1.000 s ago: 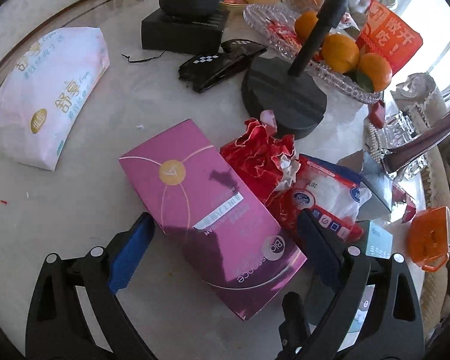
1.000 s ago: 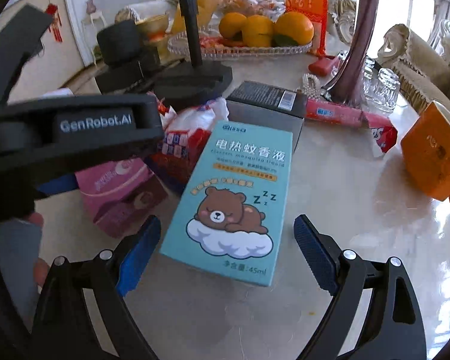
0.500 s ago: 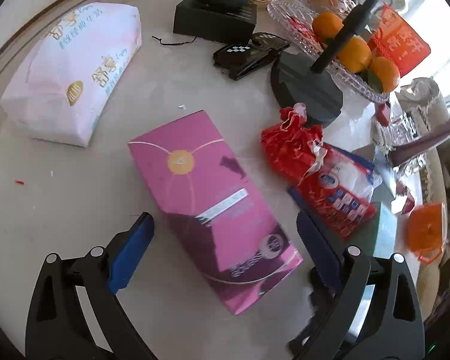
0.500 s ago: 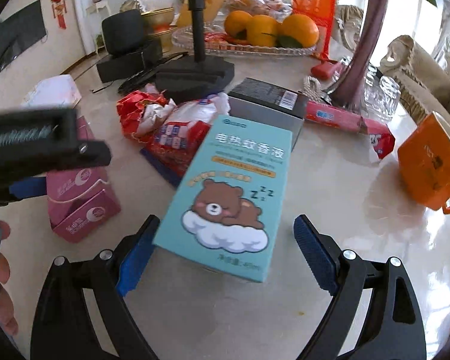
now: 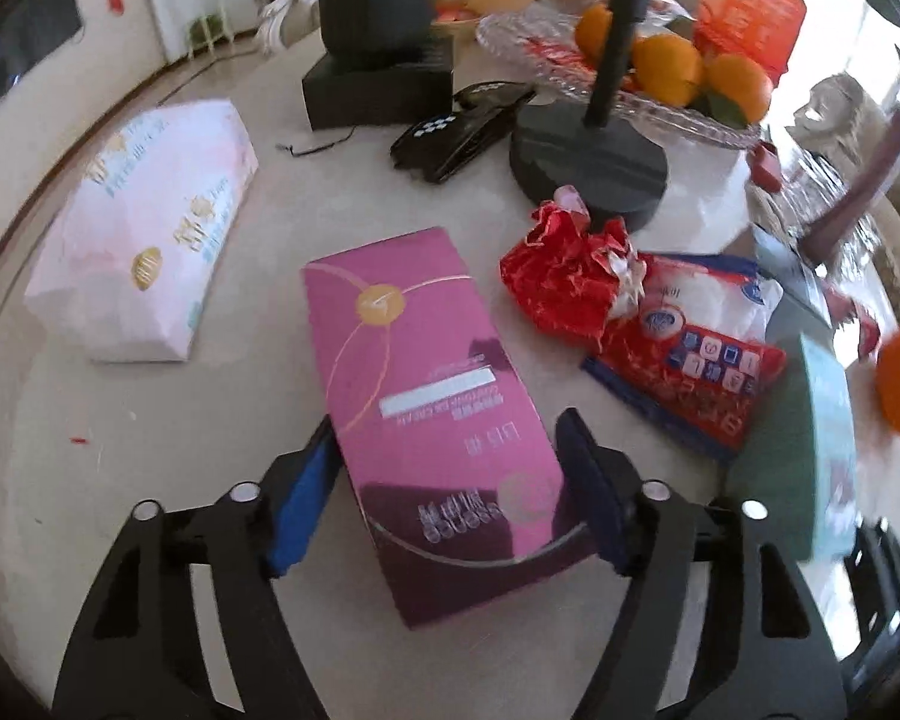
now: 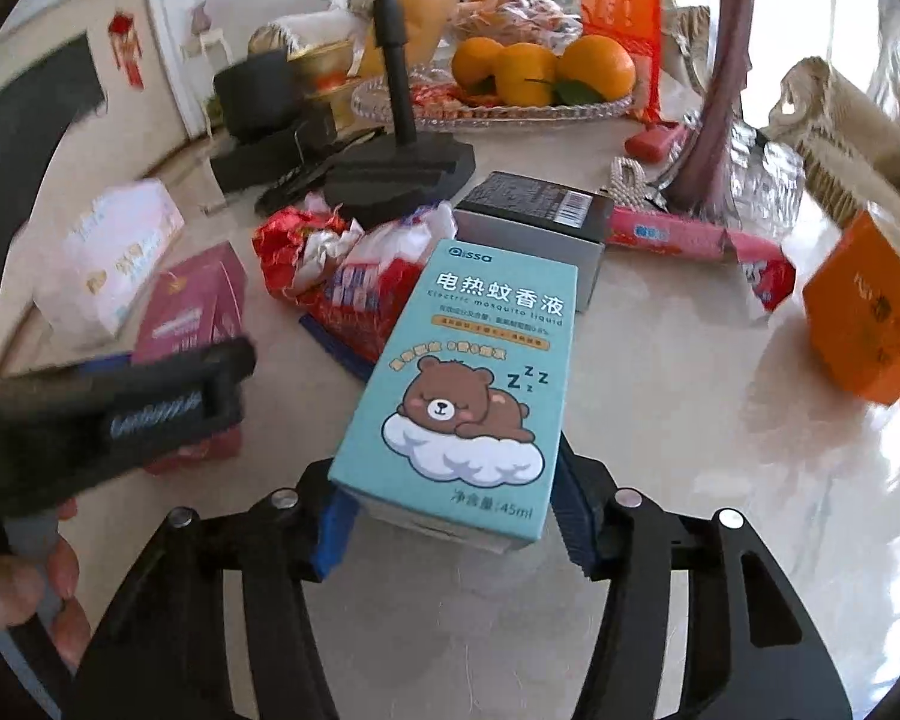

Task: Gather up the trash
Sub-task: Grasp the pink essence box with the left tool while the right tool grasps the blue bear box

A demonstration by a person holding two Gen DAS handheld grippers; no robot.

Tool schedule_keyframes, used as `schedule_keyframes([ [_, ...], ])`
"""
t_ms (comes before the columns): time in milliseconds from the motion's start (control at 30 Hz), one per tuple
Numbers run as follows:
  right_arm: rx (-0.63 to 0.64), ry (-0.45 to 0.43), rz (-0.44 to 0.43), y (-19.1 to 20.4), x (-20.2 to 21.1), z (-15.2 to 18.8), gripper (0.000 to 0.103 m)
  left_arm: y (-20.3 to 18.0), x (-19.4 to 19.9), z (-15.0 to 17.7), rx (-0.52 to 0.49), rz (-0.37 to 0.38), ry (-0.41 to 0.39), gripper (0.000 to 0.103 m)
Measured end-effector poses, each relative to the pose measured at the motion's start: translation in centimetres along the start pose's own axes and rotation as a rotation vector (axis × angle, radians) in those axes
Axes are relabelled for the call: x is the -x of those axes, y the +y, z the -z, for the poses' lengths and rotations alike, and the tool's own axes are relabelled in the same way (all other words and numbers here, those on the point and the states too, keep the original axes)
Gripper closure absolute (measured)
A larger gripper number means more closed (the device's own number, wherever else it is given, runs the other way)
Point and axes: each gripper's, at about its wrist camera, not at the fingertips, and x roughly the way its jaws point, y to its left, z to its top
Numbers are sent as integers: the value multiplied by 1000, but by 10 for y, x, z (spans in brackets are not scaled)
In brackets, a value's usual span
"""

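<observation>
Your left gripper (image 5: 447, 480) has its blue pads pressed against both long sides of the pink box (image 5: 432, 396), gripping its near end on the marble table (image 5: 150, 450). Your right gripper (image 6: 450, 504) is clamped the same way on the teal bear carton (image 6: 468, 384). A red crumpled wrapper (image 5: 570, 276) and red-and-white bag (image 5: 690, 348) lie ahead, right of the left tongs.

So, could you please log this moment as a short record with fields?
surface: pale marble table
left gripper: shut on the pink box
right gripper: shut on the teal bear carton
loose trash: crumpled red wrapper, red-and-white bag
behind: glass dish of oranges
</observation>
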Motion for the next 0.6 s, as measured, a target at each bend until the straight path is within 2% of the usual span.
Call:
schedule_keyframes([
  [133,-117,-3,-103,-22,7,2,51,12,17,15,7,111,-23,39],
  [233,-220,-21,-169,-41,19,7,51,24,40,38,16,181,-46,39],
  [300,-269,-55,-166,-49,35,13,51,33,63,62,18,228,-63,39],
  [367,-288,-131,-176,-52,67,23,51,43,89,93,18,283,-84,39],
  [467,-314,-248,-270,-50,131,74,51,53,143,156,-68,322,-156,39],
  [533,-300,-309,-341,-38,179,140,51,57,168,190,-96,349,-178,39],
  [600,-282,-315,-364,-26,209,189,51,66,198,237,-98,429,-197,39],
])
